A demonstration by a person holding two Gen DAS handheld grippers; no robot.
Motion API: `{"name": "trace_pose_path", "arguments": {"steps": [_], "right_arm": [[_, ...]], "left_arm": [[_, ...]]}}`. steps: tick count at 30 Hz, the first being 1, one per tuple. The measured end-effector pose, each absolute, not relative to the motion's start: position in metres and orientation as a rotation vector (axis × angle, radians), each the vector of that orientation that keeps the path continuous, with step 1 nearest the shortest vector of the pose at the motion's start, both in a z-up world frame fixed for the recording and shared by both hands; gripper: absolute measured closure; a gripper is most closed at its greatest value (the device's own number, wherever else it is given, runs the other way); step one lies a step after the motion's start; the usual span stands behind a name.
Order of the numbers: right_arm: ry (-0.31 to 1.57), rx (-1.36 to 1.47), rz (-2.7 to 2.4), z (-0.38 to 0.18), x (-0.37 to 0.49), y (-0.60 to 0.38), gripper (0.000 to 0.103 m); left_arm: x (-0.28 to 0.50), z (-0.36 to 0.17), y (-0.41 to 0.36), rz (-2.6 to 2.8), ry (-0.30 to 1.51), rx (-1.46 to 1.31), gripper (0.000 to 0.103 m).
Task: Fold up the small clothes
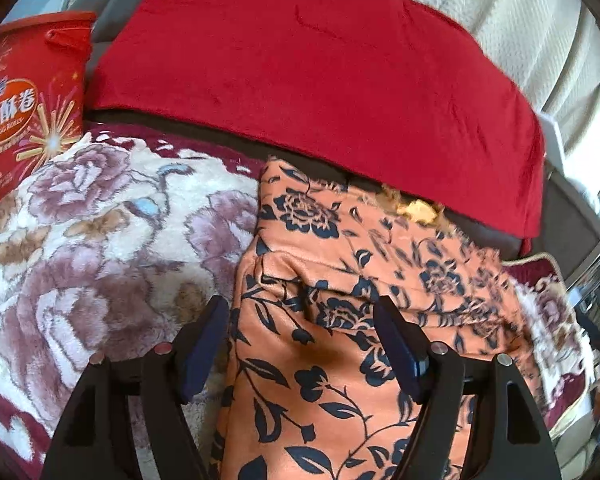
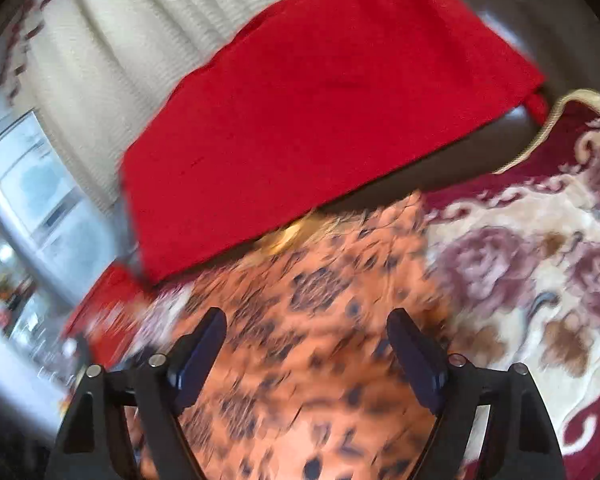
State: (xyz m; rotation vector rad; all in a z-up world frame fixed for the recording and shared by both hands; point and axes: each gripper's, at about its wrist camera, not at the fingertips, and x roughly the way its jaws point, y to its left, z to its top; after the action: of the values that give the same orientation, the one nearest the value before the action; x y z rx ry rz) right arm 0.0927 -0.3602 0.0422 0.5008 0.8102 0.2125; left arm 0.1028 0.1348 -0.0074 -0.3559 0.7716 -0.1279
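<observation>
the orange garment (image 1: pixel 340 320) with its dark blue flower print lies partly folded on the plush rose-patterned blanket (image 1: pixel 100 220), a fold ridge running across its middle. from the left wrist view the left gripper (image 1: pixel 302 312) hangs over the cloth's near part, jaws spread wide, nothing pinched; its left finger sits over the garment's edge where it meets the blanket. at twelve o'clock a red fleece cloth (image 1: pixel 320 80) lies spread beyond the garment, over a dark cushion, and at ten o'clock stands a red egg-roll tin (image 1: pixel 28 100). the right wrist view is blurred: the right gripper (image 2: pixel 308 324) is above the same orange cloth, jaws also spread and empty, blanket at three o'clock, pale curtain (image 2: pixel 112 40) at eleven.
</observation>
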Motion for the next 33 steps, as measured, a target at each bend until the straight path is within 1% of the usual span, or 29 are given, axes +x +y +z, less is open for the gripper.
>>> {"name": "trace_pose_path", "arguments": {"steps": [1, 2, 4, 5, 7, 8, 10, 11, 13, 14, 17, 21, 25, 29, 33], "right_arm": [[0.921, 0.517, 0.196, 0.022, 0.104, -0.360, 0.019], [0.974, 0.547, 0.222, 0.009, 0.099, -0.356, 0.019], [0.948, 0.565, 0.330, 0.010, 0.074, -0.350, 0.019], [0.906, 0.553, 0.339, 0.021, 0.063, -0.348, 0.018], [0.815, 0.539, 0.340, 0.032, 0.075, -0.351, 0.018], [0.863, 0.531, 0.238, 0.020, 0.097, -0.359, 0.018], [0.953, 0.658, 0.159, -0.009, 0.111, -0.374, 0.018], [0.883, 0.696, 0.221, -0.009, 0.097, -0.376, 0.019], [0.705, 0.628, 0.297, 0.009, 0.041, -0.373, 0.018], [0.651, 0.602, 0.296, 0.012, 0.017, -0.371, 0.017], [0.571, 0.479, 0.256, 0.017, -0.043, -0.359, 0.015], [0.478, 0.483, 0.249, 0.012, -0.092, -0.360, 0.014], [0.494, 0.494, 0.252, 0.006, -0.106, -0.373, 0.013], [0.547, 0.466, 0.276, 0.002, -0.102, -0.387, 0.013], [0.621, 0.449, 0.299, -0.012, -0.095, -0.402, 0.014]], "left_arm": [[0.105, -0.009, 0.133, -0.131, 0.785, -0.363, 0.028], [0.107, -0.010, 0.132, -0.141, 0.794, -0.376, 0.028], [0.101, -0.004, 0.132, -0.154, 0.765, -0.376, 0.028], [0.099, -0.002, 0.131, -0.158, 0.748, -0.363, 0.027], [0.099, -0.004, 0.127, -0.156, 0.744, -0.327, 0.025], [0.102, -0.006, 0.125, -0.149, 0.760, -0.319, 0.025], [0.106, -0.011, 0.122, -0.150, 0.790, -0.316, 0.025], [0.106, -0.011, 0.122, -0.153, 0.790, -0.313, 0.025], [0.100, -0.008, 0.125, -0.152, 0.769, -0.310, 0.025], [0.097, -0.006, 0.126, -0.157, 0.760, -0.308, 0.025], [0.092, -0.002, 0.127, -0.172, 0.753, -0.309, 0.025], [0.092, 0.004, 0.116, -0.178, 0.751, -0.314, 0.025], [0.079, 0.015, 0.103, -0.188, 0.752, -0.305, 0.025], [0.039, 0.029, 0.098, -0.200, 0.738, -0.251, 0.025], [-0.004, 0.030, 0.104, -0.171, 0.734, -0.193, 0.024]]}}
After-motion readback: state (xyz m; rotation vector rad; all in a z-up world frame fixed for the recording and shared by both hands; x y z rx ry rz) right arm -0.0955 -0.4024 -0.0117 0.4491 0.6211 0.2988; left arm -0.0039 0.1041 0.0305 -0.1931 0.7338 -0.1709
